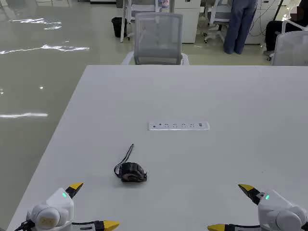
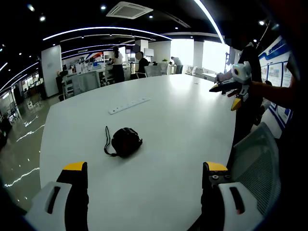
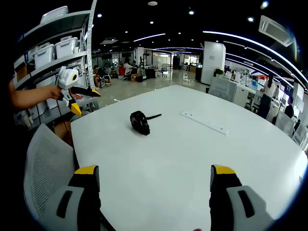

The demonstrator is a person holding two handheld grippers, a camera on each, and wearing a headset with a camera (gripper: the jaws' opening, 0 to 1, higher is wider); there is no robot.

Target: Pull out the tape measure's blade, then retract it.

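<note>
A small, rounded black tape measure [image 1: 131, 172] lies on the smooth white tabletop [image 1: 216, 96], with its thin cord loop [image 1: 126, 156] trailing towards the power strip [image 1: 178, 126]. The left claw [image 1: 95, 205] and right claw [image 1: 229, 207] both gape wide, empty, near the front edge.

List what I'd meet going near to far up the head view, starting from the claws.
Left claw and right claw, level with each other → tape measure → power strip → grey mesh chair → standing person beyond it.
</note>
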